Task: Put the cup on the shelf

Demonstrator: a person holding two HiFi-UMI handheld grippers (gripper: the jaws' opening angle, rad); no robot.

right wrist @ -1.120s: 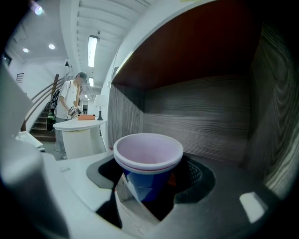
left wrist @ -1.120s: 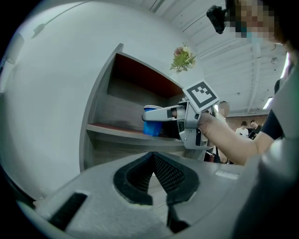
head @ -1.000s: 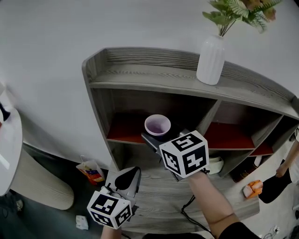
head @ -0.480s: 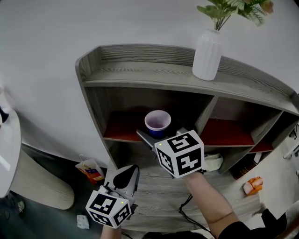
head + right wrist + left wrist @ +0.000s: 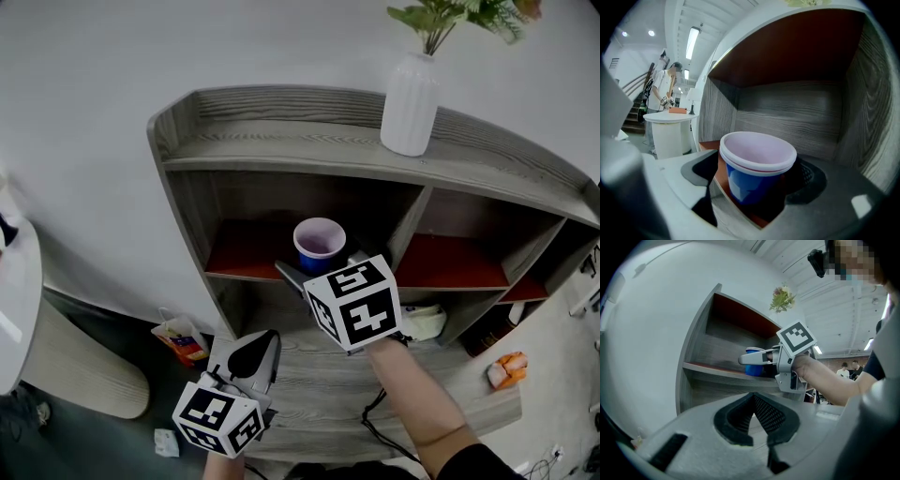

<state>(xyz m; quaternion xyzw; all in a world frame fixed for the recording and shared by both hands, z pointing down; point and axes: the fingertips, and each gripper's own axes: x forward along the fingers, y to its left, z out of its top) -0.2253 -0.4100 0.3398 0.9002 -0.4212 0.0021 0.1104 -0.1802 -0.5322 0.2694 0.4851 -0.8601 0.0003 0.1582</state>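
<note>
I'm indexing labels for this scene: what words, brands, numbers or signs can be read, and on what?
No text is readable.
Black-and-white marker cubes: square patterns only, no letters.
Orange-and-yellow packet on the floor: print too small to read.
Blue plastic cup with pale rim: no print visible.

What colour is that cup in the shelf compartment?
The cup is blue outside, pale lilac inside; right gripper view shows it best.

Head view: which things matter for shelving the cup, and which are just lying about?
Job: cup, standing in the shelf; right gripper, jaws just been opening, cup between them.
Lying about: white vase on top; packet on the floor.
</note>
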